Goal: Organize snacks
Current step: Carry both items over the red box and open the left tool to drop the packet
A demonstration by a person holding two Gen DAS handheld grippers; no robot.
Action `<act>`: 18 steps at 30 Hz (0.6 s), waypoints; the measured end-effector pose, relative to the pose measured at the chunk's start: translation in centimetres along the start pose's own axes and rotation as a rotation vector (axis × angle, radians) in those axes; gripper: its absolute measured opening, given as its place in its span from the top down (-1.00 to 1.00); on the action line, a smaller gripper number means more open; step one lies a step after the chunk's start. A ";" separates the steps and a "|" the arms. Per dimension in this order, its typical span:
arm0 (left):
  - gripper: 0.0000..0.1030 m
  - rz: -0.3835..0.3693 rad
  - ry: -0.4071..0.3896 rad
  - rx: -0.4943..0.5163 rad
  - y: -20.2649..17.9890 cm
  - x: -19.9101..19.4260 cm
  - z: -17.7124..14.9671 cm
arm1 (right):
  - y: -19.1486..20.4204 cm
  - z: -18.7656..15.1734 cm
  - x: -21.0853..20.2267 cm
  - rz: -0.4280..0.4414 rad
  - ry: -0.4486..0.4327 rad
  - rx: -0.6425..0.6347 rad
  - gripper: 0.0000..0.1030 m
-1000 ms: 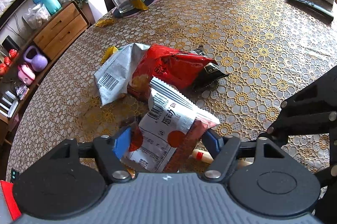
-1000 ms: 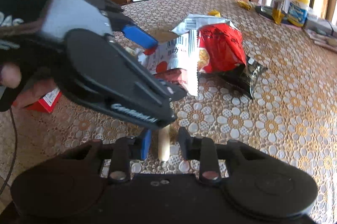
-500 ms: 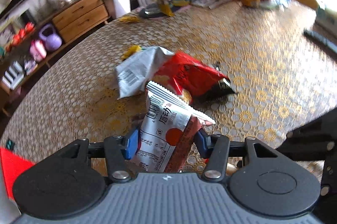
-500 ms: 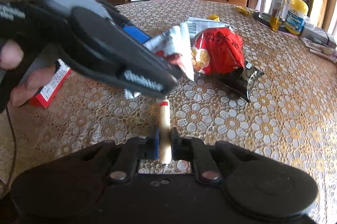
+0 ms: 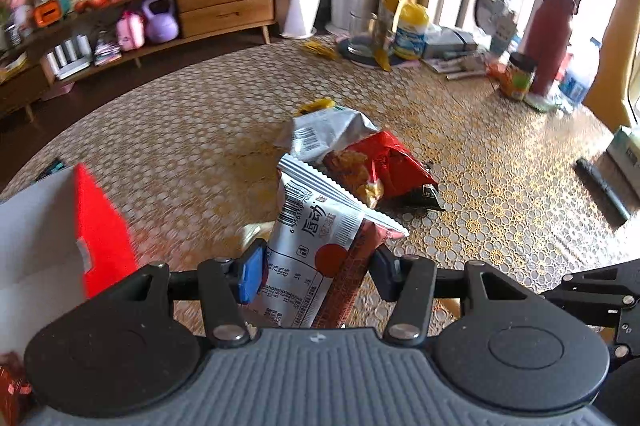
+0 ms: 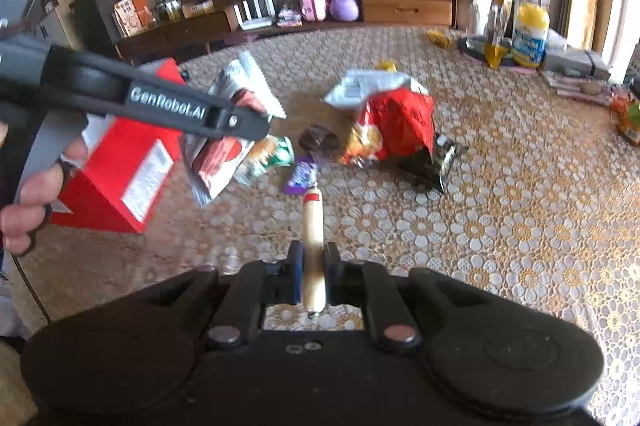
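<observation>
Both hands are loaded, so this looks like the carrying step: picked-up snacks on their way to the red box (image 6: 120, 166) that stands open on the table (image 6: 520, 226), to the left of the pile. The next move, I'd judge, is to swing the left gripper (image 5: 320, 266) over the mouth of the box and let go from low enough that the packet drops inside instead of catching on the rim.

The left gripper is closed on a white and red snack packet (image 5: 316, 250), its fingers set fairly wide because the packet is broad; the packet hangs in the air just beside the box. The right gripper (image 6: 314, 266) is clamped almost shut on a thin sausage stick (image 6: 313, 226), which points forward above the table, near the pile.

Still lying on the table are a red chip bag (image 6: 404, 122), a silver bag (image 6: 368, 86) on top of it, and several small wrapped sweets (image 6: 300, 176) nearby.
</observation>
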State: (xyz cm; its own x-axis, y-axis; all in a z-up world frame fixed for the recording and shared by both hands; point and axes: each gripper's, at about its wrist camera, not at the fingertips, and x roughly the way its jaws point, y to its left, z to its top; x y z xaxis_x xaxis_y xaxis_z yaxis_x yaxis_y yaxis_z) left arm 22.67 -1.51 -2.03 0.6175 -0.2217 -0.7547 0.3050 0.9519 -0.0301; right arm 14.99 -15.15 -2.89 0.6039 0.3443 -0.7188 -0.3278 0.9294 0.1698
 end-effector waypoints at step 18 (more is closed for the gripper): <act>-0.03 0.110 -0.093 -0.162 4.9 -10.1 -2.8 | 7.9 3.9 -4.8 0.101 -0.092 -0.076 0.83</act>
State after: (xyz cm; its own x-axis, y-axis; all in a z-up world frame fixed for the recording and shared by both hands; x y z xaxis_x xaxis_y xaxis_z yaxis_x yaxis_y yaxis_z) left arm 15.86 5.97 3.60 0.7072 -0.1258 -0.6957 0.1163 0.9913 -0.0610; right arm 12.33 -8.92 4.54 0.6284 0.4491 -0.6351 -0.4416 0.8781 0.1840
